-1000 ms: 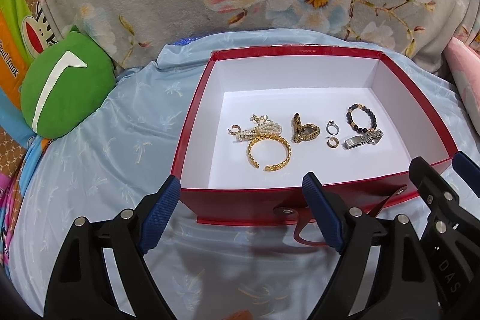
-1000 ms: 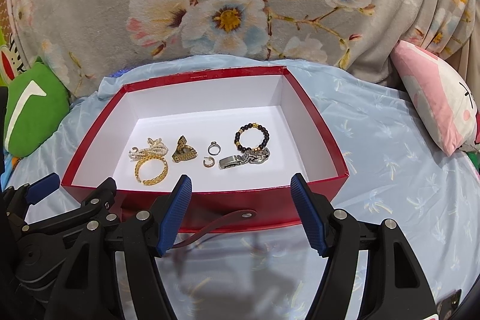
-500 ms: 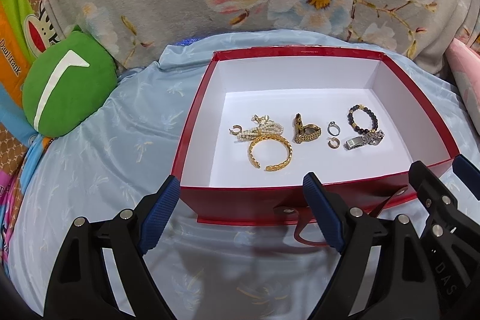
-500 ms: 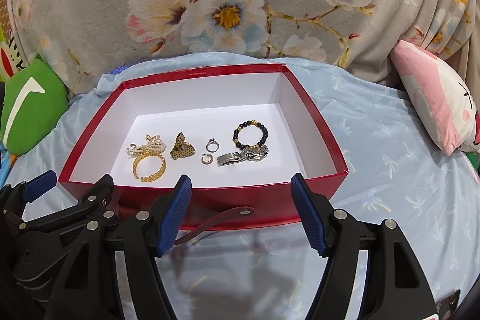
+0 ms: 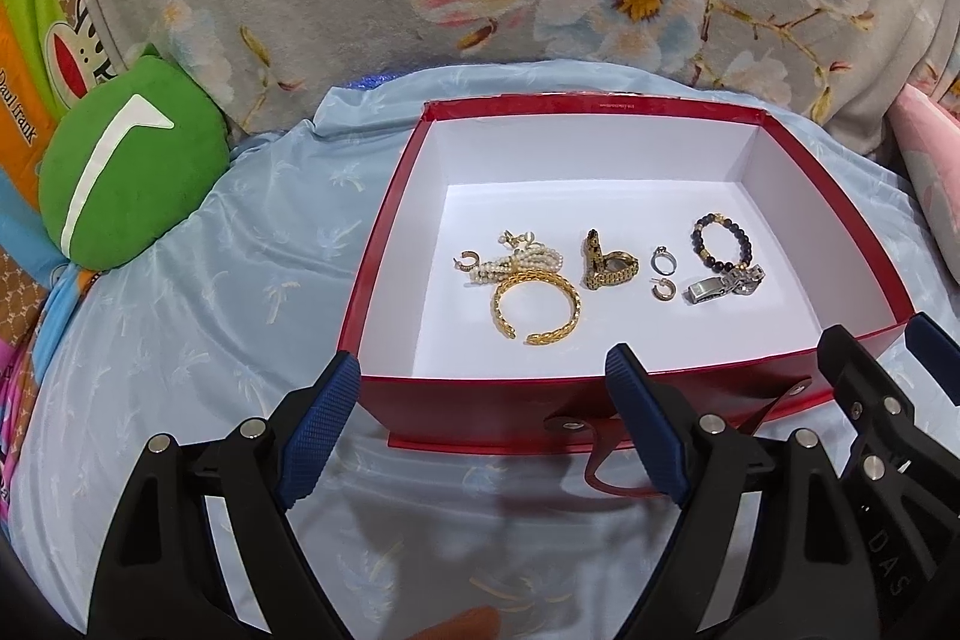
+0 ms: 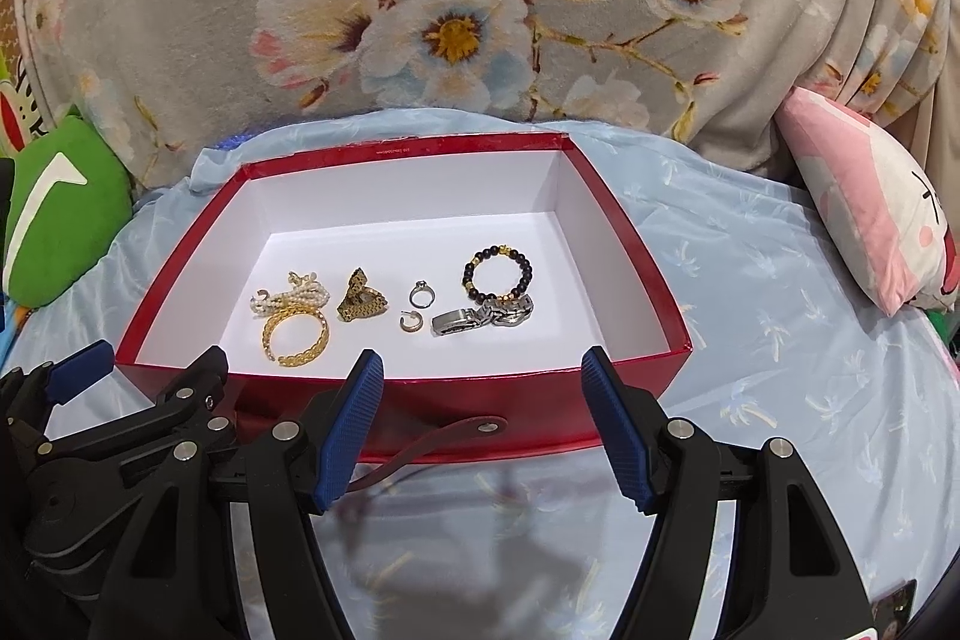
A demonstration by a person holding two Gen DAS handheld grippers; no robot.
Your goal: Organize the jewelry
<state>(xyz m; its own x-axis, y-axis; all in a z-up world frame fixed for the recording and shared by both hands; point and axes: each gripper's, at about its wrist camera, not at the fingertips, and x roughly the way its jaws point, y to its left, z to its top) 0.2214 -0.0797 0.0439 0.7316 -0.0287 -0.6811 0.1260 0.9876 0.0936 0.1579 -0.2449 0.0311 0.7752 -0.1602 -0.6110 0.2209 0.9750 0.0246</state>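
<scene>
Box: the red box [image 5: 600, 394] sits open on the blue bed sheet [image 5: 210, 328], right in front of both grippers.
Jewelry: all pieces lie on the white floor inside. From your left: pearl strand [image 5: 522, 261] touching the gold cuff bangle [image 5: 536, 307], gold watch [image 5: 606, 262], silver ring [image 5: 662, 261] and small hoop [image 5: 663, 290], silver clasp bracelet [image 5: 723, 283] touching the black bead bracelet [image 5: 723, 244].
Left gripper [image 5: 483, 427]: spread wide, holding nothing, short of the near wall.
Right gripper [image 6: 483, 421]: spread wide, holding nothing, at the same wall.
Stage: the row fits either pieces already laid out or a set awaiting sorting; you cannot tell which from here.
Technique: if you lift a piece, come down over the near wall, not through it. Pinch the band edge, not the beads.
Risk: touching pairs may drag each other; the ring and hoop are small and may slip from the pads.
</scene>
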